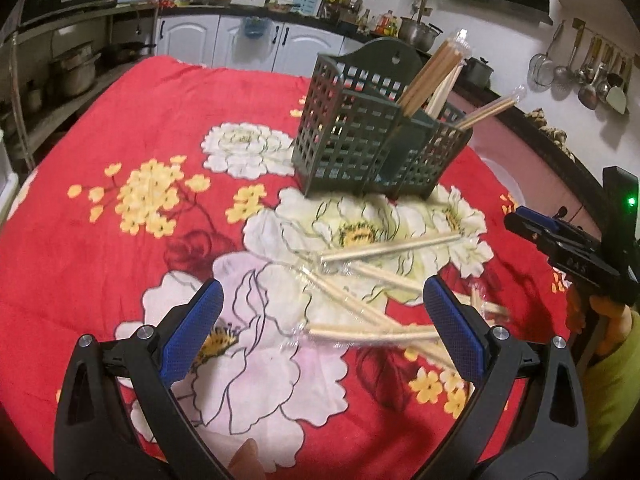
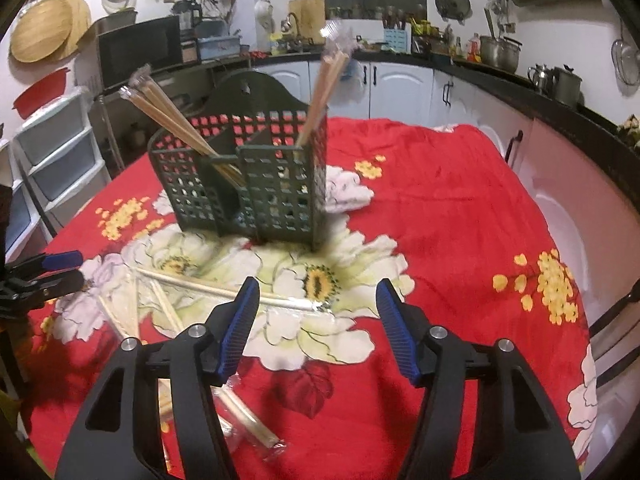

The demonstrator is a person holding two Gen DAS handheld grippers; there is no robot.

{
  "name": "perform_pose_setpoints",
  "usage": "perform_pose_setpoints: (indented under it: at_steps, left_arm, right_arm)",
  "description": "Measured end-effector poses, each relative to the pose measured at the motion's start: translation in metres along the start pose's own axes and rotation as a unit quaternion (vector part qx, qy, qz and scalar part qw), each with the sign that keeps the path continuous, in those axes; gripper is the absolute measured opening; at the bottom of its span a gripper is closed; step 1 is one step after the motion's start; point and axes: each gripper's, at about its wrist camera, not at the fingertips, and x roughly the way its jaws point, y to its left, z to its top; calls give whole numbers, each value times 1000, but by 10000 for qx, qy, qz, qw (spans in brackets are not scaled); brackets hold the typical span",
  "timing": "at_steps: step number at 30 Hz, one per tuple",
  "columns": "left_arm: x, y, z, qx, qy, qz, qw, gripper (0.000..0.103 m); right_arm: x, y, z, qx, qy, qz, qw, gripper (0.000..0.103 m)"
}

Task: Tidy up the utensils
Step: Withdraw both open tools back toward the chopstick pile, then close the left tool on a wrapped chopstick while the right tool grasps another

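A dark green lattice utensil holder stands upright on the red floral cloth. Several wrapped chopstick pairs stick out of its compartments. Several more wrapped pairs lie loose on the cloth in front of it. My left gripper is open and empty, just above the loose pile. My right gripper is open and empty, to the right of the pile; it also shows in the left wrist view.
Kitchen counters with pots, jars and a microwave run behind the table. White cupboards stand beyond the far edge. Plastic drawers stand at the left. Ladles hang on the wall.
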Motion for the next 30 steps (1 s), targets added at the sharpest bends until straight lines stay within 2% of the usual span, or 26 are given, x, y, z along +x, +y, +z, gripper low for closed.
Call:
perform_pose_setpoints:
  at_steps: [3, 8, 21, 26, 30]
  left_arm:
    - [4, 4, -5, -54, 90, -47, 9999, 87]
    - [13, 7, -12, -148, 310, -213, 9992, 63]
    - [27, 14, -19, -281, 470, -305, 9980, 51]
    - [29, 14, -18, -306, 475, -295, 9980, 35]
    - [30, 16, -17, -339, 473, -267, 9979, 29]
  right_arm:
    - [10, -4, -3, 60, 131, 27, 9999, 51]
    - [29, -8, -6, 168, 381, 94, 9991, 46]
    - [68, -21, -7, 555, 806, 335, 9946, 35]
    - [73, -14, -7, 488, 855, 364, 9945, 25]
    - [73, -10, -8, 379, 826, 251, 9955, 13]
